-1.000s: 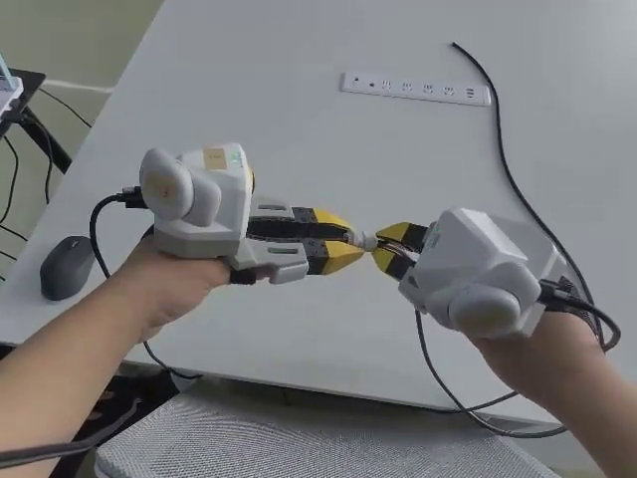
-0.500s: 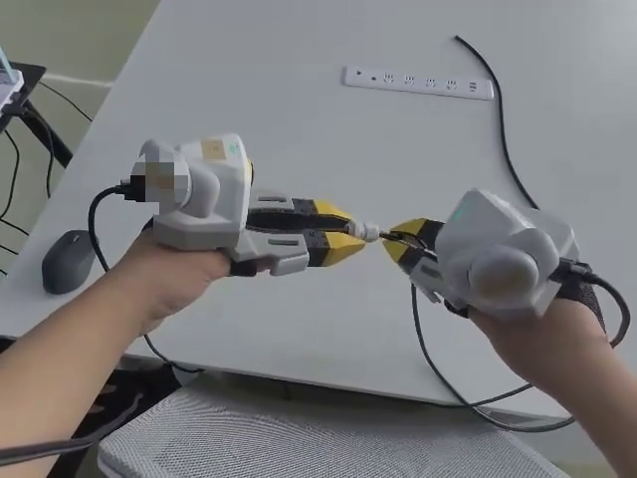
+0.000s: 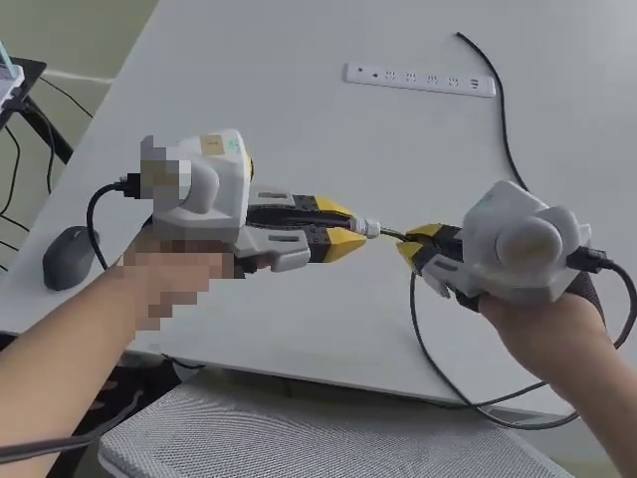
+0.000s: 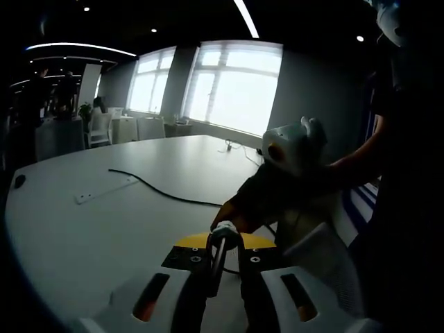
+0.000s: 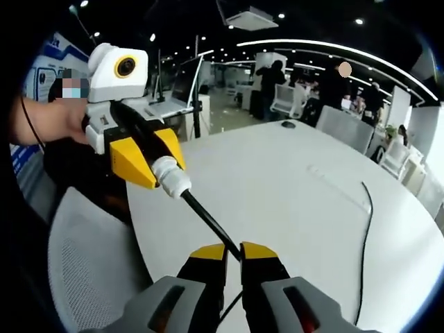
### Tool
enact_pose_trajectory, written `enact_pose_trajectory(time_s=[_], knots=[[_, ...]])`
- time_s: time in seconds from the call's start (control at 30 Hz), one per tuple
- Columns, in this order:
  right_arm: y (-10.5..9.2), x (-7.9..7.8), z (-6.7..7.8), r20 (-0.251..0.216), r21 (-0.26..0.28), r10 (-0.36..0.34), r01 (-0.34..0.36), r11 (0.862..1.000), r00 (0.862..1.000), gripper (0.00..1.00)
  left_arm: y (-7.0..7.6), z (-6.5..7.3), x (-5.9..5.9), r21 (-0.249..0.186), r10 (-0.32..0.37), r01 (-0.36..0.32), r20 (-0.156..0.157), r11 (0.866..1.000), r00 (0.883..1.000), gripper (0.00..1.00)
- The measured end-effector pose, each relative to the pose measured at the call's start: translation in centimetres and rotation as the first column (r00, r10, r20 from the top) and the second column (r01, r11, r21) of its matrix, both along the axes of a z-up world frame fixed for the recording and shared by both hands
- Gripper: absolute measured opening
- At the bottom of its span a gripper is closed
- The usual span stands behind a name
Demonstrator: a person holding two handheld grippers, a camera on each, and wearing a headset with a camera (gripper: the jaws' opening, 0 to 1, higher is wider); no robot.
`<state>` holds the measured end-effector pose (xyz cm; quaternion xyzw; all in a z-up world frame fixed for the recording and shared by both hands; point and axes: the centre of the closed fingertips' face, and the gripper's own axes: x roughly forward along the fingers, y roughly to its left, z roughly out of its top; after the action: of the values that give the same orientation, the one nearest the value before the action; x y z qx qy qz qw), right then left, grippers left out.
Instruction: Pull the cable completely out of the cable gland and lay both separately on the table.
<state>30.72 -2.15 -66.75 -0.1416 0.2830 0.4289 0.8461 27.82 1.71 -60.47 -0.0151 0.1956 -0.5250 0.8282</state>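
Left gripper (image 3: 354,237) clamps the gland (image 5: 171,177), and right gripper (image 3: 410,243) pinches the cable (image 5: 208,220) near it. Both are held in the air above the bench (image 3: 299,129). A short black run of cable shows between the two, with its end inside the gland, so I judge the extraction partway at best. Left to do: draw the cable fully free, then lay each piece down apart.
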Motion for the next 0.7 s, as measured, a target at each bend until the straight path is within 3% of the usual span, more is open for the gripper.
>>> enact_pose_trajectory(time_s=[0.33, 0.43, 0.5, 0.7], knots=[[-1.9, 0.2, -1.9, -0.091, 0.033, -0.084, 0.088, 0.996, 0.992, 0.01, -0.1, 0.2, 0.1, -0.006, 0.002, -0.002, 0.000, 1.000, 1.000, 0.15], [-2.4, -0.2, -2.8, -0.145, 0.042, -0.113, 0.120, 0.992, 0.983, 0.01, -0.1, 0.0, 0.0, 0.000, 0.001, -0.001, -0.002, 1.000, 1.000, 0.15], [-2.4, -0.4, -2.7, -0.168, 0.073, -0.132, 0.146, 0.987, 0.977, 0.01, -0.1, -0.2, -0.1, 0.003, -0.001, 0.001, -0.006, 1.000, 1.000, 0.15], [-2.5, -0.5, -3.1, -0.201, 0.081, -0.152, 0.171, 0.982, 0.968, 0.01, -0.1, -0.2, -0.2, 0.000, 0.000, 0.000, -0.008, 1.000, 1.000, 0.15]])
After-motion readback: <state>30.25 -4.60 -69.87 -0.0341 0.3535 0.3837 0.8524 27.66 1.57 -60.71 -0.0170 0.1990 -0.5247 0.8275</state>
